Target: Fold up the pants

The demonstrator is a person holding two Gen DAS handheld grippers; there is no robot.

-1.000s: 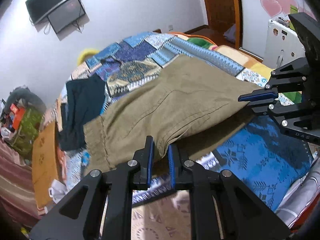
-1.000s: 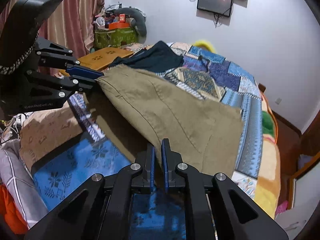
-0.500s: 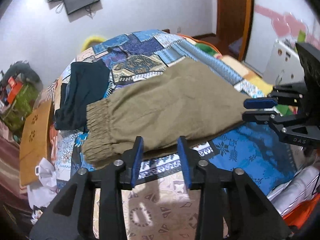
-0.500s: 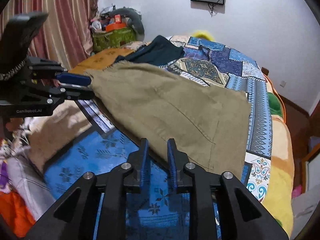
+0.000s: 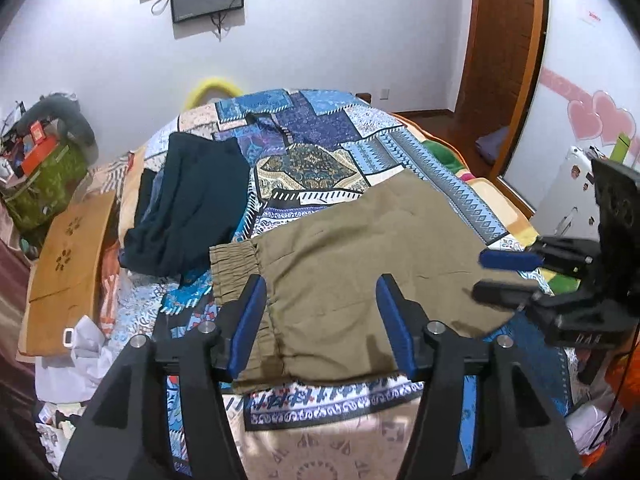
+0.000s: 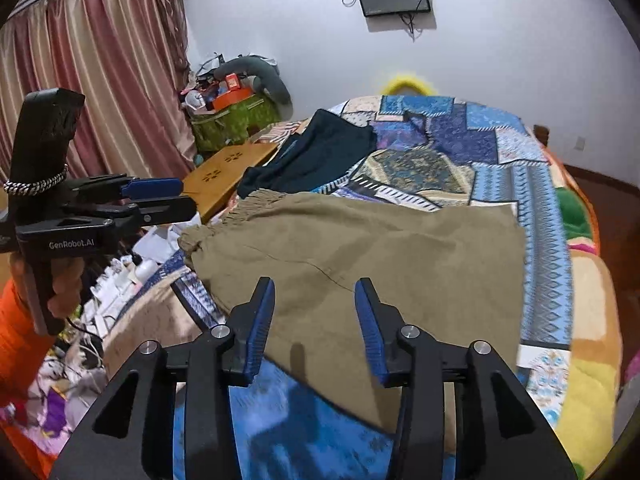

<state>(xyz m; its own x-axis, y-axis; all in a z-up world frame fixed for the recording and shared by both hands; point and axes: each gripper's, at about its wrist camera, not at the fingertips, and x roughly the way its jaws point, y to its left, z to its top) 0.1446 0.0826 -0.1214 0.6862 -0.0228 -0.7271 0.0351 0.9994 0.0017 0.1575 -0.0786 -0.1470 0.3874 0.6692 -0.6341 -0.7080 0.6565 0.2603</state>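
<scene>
Nearest me, my left gripper (image 5: 320, 320) hangs spread wide with nothing in it, just above the elastic waistband (image 5: 236, 262) end of the khaki pants (image 5: 360, 264). My right gripper (image 6: 314, 316) is likewise wide open and empty over their near edge. The pants lie flat on the patchwork bedspread (image 5: 320, 128), one fold apparently laid. Beyond the pants lies a dark garment (image 5: 188, 204). I judge the next fold is due: each gripper must drop onto an end of the near edge, pinch both layers, and carry them across.
</scene>
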